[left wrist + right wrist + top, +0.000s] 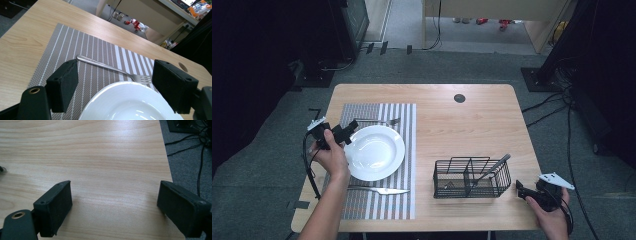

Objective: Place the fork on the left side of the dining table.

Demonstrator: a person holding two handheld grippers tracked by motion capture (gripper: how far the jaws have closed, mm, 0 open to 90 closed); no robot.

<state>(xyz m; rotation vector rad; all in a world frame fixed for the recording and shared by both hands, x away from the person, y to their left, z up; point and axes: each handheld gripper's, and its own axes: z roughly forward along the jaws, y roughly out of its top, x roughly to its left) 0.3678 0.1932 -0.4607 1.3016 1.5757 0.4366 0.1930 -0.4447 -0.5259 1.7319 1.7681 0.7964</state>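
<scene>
We are laying a place setting on a wooden table (462, 125): a striped placemat (402, 200) carries a white plate (374, 152), a fork (110, 67) beyond it and a knife (382, 190) on the near side. Our left gripper (346, 132) hovers spread and empty at the plate's rim; our right gripper (524, 191), also spread, waits beside the wire caddy (472, 177).

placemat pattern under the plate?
Grey weave with thin white stripes; the placemat shows best in the left gripper view.
</scene>
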